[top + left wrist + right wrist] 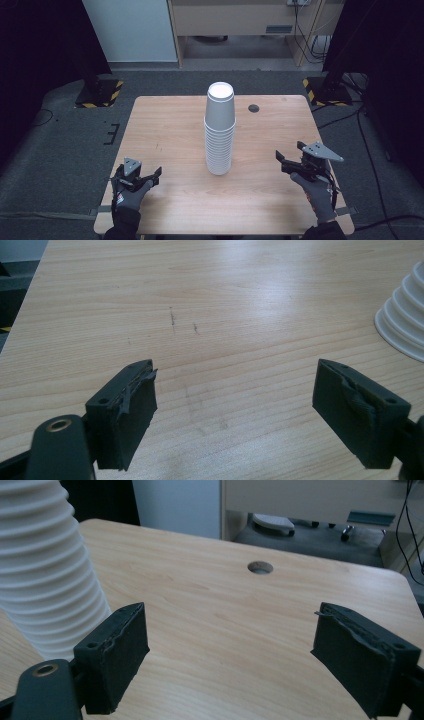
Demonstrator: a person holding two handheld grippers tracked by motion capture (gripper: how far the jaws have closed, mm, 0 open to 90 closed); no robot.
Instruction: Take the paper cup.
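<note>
Left gripper [150,178]: near-left part of the table [165,125], jaws spread wide, nothing between them. In the left gripper view, bare wood lies between the jaws of the left gripper [235,405].

Right gripper [289,161]: near-right part of the table, jaws likewise spread and empty; the right gripper [230,650] view shows the same.

Stack of white cups [219,131]: stands at the table's centre, between the two grippers and well apart from both. Long axis vertical; the cups are nested upside down, rims toward the tabletop, closed base uppermost. The stack appears upright. Its lower rims show at the right edge of the left gripper view [404,325] and at the left of the right gripper view [45,575].

Round cable hole [254,108]: in the tabletop, beyond the stack and to its right. Nothing lies between either gripper and the stack.
</note>
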